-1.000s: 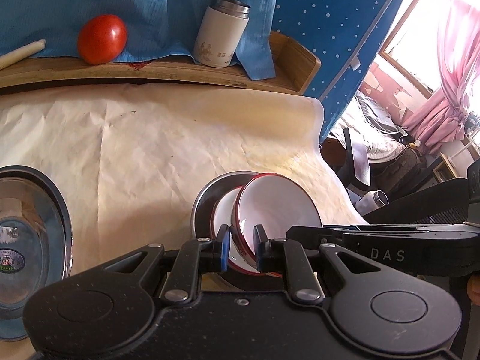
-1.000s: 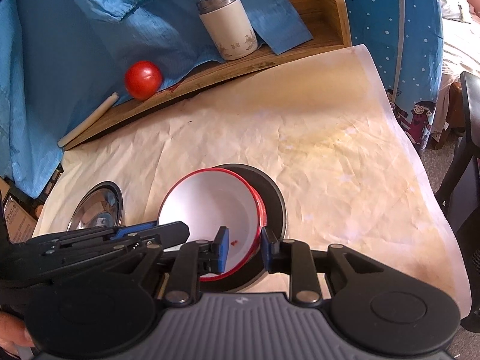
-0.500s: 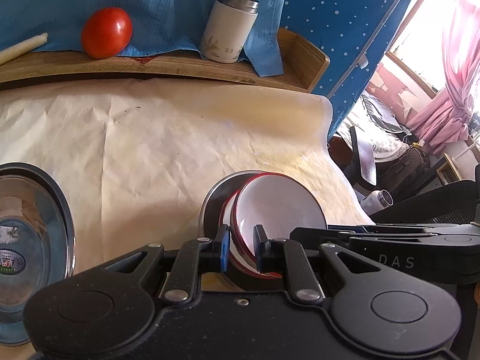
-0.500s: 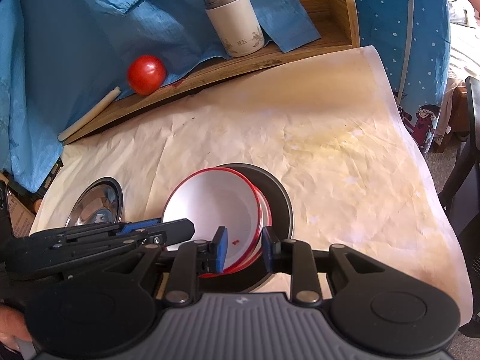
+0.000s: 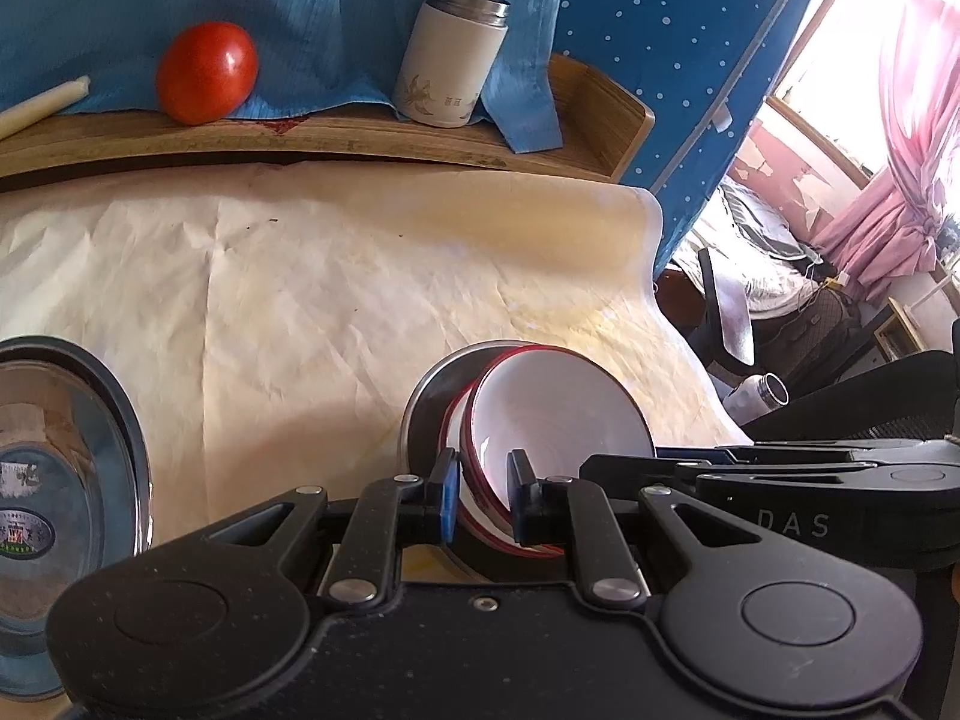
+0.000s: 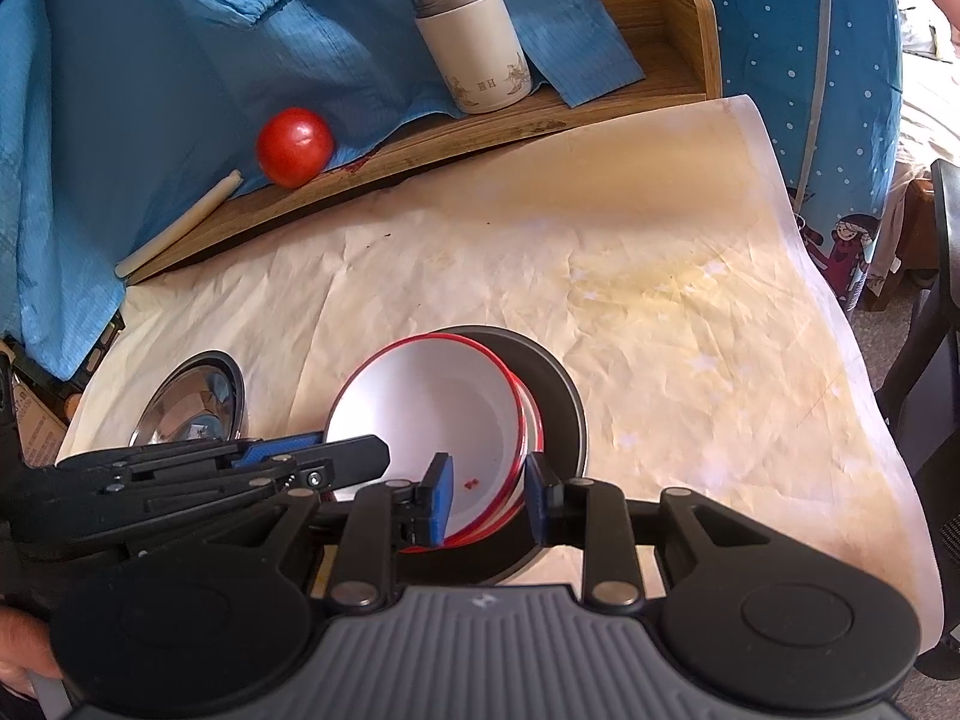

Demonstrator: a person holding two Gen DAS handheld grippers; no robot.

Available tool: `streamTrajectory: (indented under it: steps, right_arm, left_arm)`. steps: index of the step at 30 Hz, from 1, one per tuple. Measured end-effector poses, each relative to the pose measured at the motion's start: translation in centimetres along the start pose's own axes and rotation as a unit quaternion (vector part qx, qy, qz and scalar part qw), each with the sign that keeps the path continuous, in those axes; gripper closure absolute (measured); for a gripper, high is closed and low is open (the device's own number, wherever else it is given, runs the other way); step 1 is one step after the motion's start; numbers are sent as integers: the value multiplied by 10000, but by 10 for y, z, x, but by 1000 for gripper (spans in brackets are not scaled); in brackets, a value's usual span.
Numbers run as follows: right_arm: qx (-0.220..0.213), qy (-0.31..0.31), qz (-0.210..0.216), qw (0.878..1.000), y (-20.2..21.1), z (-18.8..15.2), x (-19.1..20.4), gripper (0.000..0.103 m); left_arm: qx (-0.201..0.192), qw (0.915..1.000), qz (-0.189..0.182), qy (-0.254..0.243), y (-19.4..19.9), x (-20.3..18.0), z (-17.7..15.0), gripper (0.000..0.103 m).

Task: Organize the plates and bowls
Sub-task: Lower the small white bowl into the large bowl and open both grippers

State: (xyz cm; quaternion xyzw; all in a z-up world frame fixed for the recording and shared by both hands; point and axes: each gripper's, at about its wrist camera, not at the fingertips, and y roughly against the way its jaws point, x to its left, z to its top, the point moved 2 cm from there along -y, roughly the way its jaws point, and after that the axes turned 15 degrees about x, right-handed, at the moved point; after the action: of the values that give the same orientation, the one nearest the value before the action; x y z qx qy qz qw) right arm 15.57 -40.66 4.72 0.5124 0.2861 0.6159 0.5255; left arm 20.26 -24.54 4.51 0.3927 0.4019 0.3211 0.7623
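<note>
Left gripper [image 5: 483, 495] pinches the near rim of the top red-rimmed bowl [image 5: 558, 414]; right gripper [image 6: 486, 495] straddles the same stack's rim, pads spread slightly and seemingly clear of it after just easing apart. The bowls sit tilted, nested inside the dark metal plate [image 6: 558, 396] on the paper-covered table [image 6: 660, 276]. Risk — with one side loose, the tilted bowl could slip or drag its mate askew. Left view alone shows the nested rims edge-on; right view alone shows the red specks inside, and the steel bowl [image 6: 192, 402] whole.
</note>
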Motion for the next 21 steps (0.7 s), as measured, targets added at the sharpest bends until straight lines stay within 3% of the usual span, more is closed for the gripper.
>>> streamTrajectory:
  steps: [9, 18, 21]
  right_arm:
    - [-16, 20, -87, 10000, -1, 0, 2, 71]
    - [-79, -16, -18, 10000, 0, -3, -5, 71]
    - [-131, -56, 40, 9999, 2, -5, -7, 67]
  left_arm:
    - [107, 9997, 86, -192, -1, 0, 2, 83]
    - [-61, 9998, -110, -133, 3, 6, 0, 82]
    - [-194, 9996, -138, -131, 10, 7, 0, 77]
